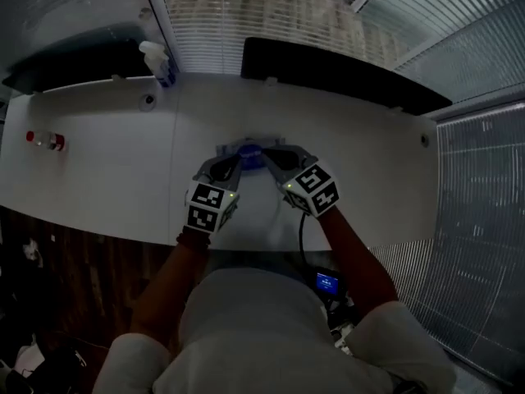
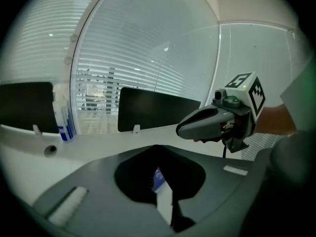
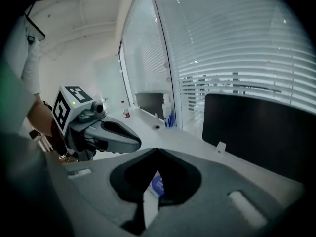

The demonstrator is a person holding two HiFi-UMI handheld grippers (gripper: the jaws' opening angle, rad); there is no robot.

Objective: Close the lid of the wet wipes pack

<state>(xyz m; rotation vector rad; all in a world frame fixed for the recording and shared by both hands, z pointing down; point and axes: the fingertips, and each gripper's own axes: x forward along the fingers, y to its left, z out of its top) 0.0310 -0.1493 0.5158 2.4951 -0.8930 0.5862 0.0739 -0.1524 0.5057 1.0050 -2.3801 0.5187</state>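
Observation:
The wet wipes pack [image 1: 248,148], blue and white, lies on the white table [image 1: 107,171], mostly hidden under the gripper tips. Whether its lid is down cannot be told. My left gripper [image 1: 238,161] and right gripper [image 1: 267,156] hover side by side above it, tips close together and pointing down and forward. In the left gripper view the left gripper [image 2: 157,147] has its jaws together with nothing between them, and a strip of the pack [image 2: 158,178] shows through the gap behind the tips. The right gripper [image 3: 157,151] is likewise shut and empty, with the pack [image 3: 157,184] below it.
A spray bottle [image 1: 160,62] stands at the table's back edge between two dark screens [image 1: 328,72]. Small red-capped bottles [image 1: 45,139] sit at the far left. A cable hole [image 1: 148,101] lies near the bottle. Window blinds run behind the table.

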